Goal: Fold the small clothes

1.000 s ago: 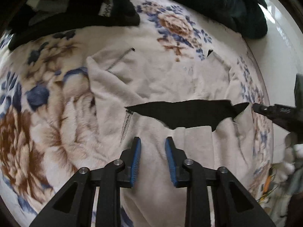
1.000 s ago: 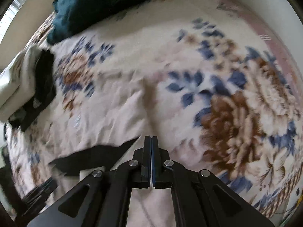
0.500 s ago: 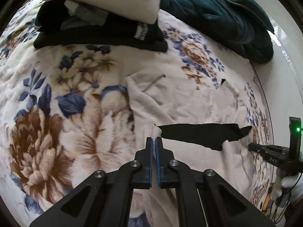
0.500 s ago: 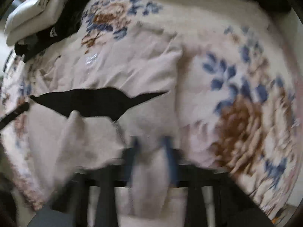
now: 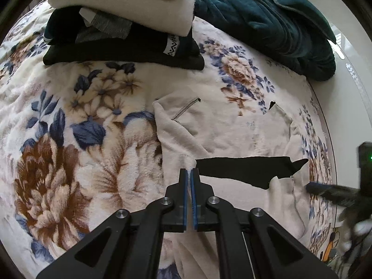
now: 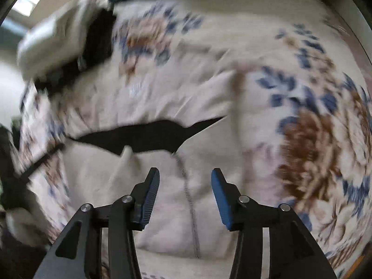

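- Cream fleece is the stuff of the small garment, which lies spread out on a floral blanket, with a dark lining showing as a long black sliver across its middle.
- The left gripper has its blue-padded fingers pressed nearly together, pinching the garment's edge at the left end of that black sliver.
- The right gripper is spread wide, its blue pads apart, hovering over the near part of the garment, where a grey seam runs between the fingers; this view is smeared by motion.
- In the left wrist view the right gripper shows as a blurred dark shape at the garment's right edge.
- A stack of folded clothes, cream on top with grey and black beneath, sits on the blanket beyond the garment, well apart from it.
- A dark teal blanket lies bunched at the far right of the bed, beside the stack.
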Demonstrator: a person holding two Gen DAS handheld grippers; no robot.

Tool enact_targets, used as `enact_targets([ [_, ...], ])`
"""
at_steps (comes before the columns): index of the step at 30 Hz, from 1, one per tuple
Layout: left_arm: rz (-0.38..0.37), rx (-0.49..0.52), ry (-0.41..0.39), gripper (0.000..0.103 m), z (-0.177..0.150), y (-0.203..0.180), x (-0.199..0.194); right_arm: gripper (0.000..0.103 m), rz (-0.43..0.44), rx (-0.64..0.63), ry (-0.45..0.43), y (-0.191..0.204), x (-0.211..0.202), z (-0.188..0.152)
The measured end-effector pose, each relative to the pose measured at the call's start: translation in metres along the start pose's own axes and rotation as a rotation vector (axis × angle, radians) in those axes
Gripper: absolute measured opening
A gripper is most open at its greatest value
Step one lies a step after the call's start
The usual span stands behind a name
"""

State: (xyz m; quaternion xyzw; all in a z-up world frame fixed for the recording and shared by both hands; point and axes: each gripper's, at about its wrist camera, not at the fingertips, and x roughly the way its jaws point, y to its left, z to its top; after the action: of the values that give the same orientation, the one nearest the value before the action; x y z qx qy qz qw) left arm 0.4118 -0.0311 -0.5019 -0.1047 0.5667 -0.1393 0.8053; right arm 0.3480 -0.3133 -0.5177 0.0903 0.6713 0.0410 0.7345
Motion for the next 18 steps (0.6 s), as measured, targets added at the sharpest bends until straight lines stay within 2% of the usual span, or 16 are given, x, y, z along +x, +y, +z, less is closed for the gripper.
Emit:
enact_targets([
  [1, 0.003, 0.001, -0.003, 0.001, 0.001, -0.001, -0.001, 0.045, -0.053, -0.017, 0.014, 0.004, 0.014, 0.001],
  [2, 0.003, 0.004, -0.010, 0.001, 0.002, -0.002, -0.003, 0.013, -0.080, -0.024, 0.002, 0.007, 0.019, 0.002],
  [3, 0.000, 0.007, -0.012, 0.001, 0.004, -0.004, -0.004, 0.000, -0.103, -0.019, -0.025, 0.007, 0.020, 0.000],
  [7, -0.021, -0.003, -0.026, 0.001, 0.013, -0.006, -0.011, 0.000, -0.161, 0.112, -0.186, -0.021, -0.017, 0.000],
  [9, -0.076, -0.022, -0.008, 0.001, 0.025, -0.006, -0.003, 0.000, -0.174, 0.194, -0.232, -0.043, -0.032, 0.003],
  [10, -0.087, -0.034, 0.011, 0.002, 0.030, -0.005, 0.003, 0.000, -0.164, 0.215, -0.230, -0.050, -0.033, 0.007],
  [12, -0.098, -0.075, 0.060, 0.003, 0.032, 0.000, 0.008, 0.000, -0.062, 0.260, -0.152, -0.070, -0.033, 0.017],
  [13, -0.107, -0.085, 0.057, 0.003, 0.029, 0.002, 0.004, 0.001, -0.005, 0.277, -0.115, -0.075, -0.033, 0.015],
  [15, -0.108, -0.090, 0.040, 0.004, 0.014, 0.008, -0.012, 0.005, 0.046, 0.266, -0.081, -0.077, -0.037, 0.005],
  [16, -0.093, -0.094, 0.041, 0.004, 0.001, 0.012, -0.021, 0.016, 0.066, 0.256, -0.072, -0.077, -0.039, -0.005],
  [17, -0.082, -0.104, 0.052, 0.005, -0.017, 0.017, -0.029, 0.033, 0.085, 0.254, -0.060, -0.079, -0.044, -0.016],
  [18, -0.071, -0.112, 0.073, 0.005, -0.038, 0.022, -0.036, 0.039, 0.094, 0.258, -0.052, -0.080, -0.043, -0.026],
])
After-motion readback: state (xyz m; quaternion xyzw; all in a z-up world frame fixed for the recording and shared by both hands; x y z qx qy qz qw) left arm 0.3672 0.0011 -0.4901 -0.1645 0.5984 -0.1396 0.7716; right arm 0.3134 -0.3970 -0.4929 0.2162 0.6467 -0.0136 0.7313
